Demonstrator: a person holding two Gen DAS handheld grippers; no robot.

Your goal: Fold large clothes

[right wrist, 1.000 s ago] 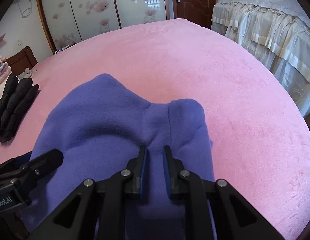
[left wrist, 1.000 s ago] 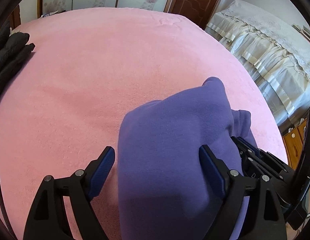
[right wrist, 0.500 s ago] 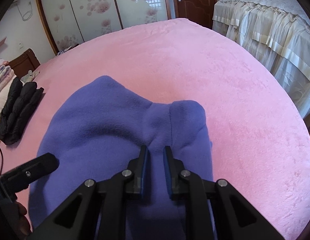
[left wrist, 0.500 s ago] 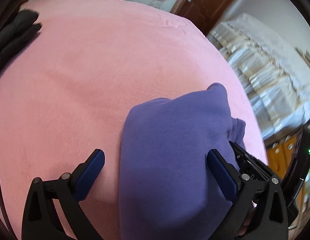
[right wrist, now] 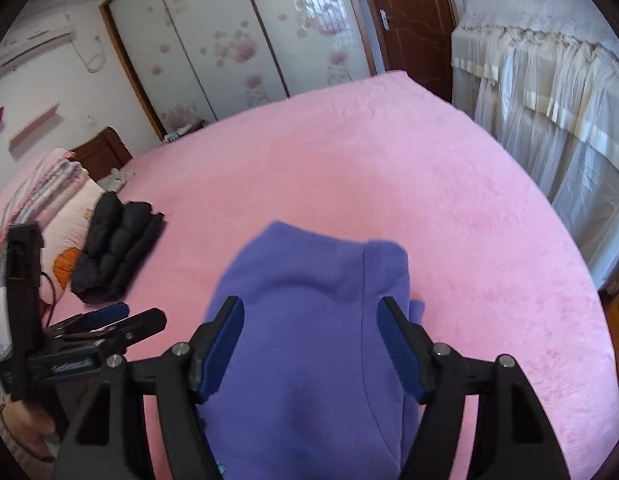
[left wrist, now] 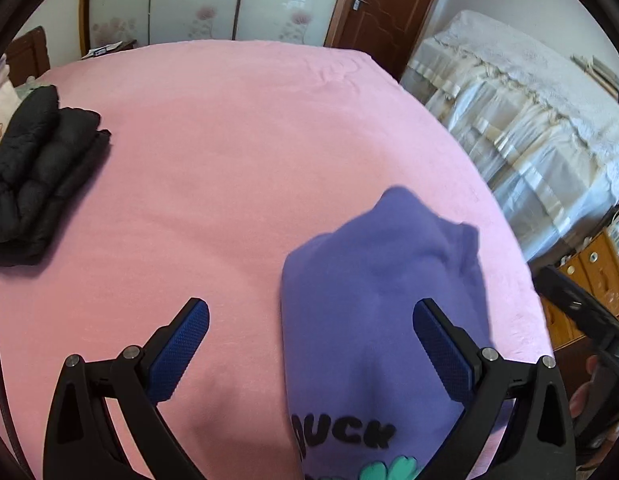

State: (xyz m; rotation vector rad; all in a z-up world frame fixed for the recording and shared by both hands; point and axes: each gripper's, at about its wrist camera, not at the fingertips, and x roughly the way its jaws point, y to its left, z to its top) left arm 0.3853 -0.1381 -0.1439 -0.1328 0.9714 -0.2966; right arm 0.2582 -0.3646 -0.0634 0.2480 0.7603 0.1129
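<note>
Soft daylight fills my room and both views are bright. The glossy wardrobe doors [right wrist: 245, 40] at the top of the frame reflect a window as pale glare. The fisheye lens bends the pink bed [left wrist: 237, 152] into a dome and darkens the corners. The purple sweatshirt [left wrist: 381, 300] looks slightly smeared by motion; shadows are weak.

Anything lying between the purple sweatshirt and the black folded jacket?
Nothing: only bare pink blanket separates the purple sweatshirt from the black jacket, clearest in the left wrist view.
</note>
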